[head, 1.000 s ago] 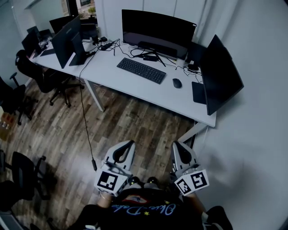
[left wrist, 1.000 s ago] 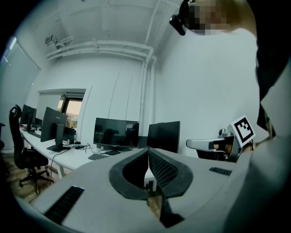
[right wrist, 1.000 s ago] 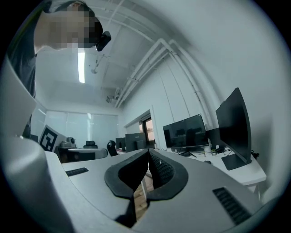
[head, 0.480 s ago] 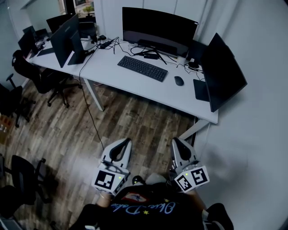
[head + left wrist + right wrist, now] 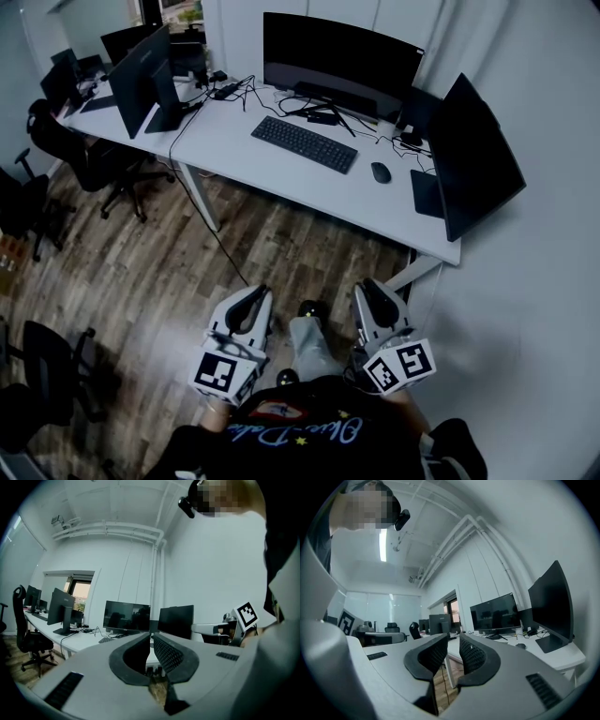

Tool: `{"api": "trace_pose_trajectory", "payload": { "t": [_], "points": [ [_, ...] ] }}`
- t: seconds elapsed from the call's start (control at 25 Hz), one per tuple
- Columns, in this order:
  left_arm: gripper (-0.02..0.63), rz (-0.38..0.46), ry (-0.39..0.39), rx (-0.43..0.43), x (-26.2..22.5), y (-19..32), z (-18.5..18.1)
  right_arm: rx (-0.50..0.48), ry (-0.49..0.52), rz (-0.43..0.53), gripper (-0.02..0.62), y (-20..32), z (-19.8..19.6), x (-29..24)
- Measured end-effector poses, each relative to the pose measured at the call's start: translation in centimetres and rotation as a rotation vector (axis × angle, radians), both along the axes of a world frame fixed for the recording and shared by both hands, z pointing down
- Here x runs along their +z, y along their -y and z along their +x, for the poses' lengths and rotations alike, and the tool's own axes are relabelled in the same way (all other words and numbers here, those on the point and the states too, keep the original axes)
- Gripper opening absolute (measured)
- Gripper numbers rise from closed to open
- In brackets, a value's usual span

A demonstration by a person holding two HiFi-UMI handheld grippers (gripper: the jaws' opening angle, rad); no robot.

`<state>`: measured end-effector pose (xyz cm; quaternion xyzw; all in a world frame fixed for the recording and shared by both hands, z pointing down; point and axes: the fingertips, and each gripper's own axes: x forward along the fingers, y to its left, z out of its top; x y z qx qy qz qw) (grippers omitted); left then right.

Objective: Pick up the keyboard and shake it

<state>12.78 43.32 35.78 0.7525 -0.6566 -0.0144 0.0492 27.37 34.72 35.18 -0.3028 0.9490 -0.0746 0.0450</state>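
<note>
White table [image 5: 239, 141] across the wooden floor [image 5: 253, 246], both claws low and empty.
Head view: the keyboard [image 5: 304, 143] lies flat on the table in front of the wide monitor [image 5: 342, 61], a mouse [image 5: 380, 172] near its right end, well apart from my left claw [image 5: 258, 295] and right claw [image 5: 368, 287] over the floor. Left gripper view: my jaws are pressed together, holding nothing. Right gripper view: my jaws have just been opening and stand slightly apart, nothing between them.

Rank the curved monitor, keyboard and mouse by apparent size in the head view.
Largest: curved monitor.
Then the keyboard.
Smallest by far: the mouse.
All three sit at similar range, so nearness hardly matters.
</note>
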Motion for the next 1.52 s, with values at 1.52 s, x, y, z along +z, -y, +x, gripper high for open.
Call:
{"api": "trace_pose_trajectory", "payload": {
  "t": [1.52],
  "points": [
    [0.087, -0.113, 0.023, -0.022, 2.9, 29.2, -11.3, 0.033, -0.03, -0.133, 0.101, 30.6, -7.8, 5.9]
  ]
}}
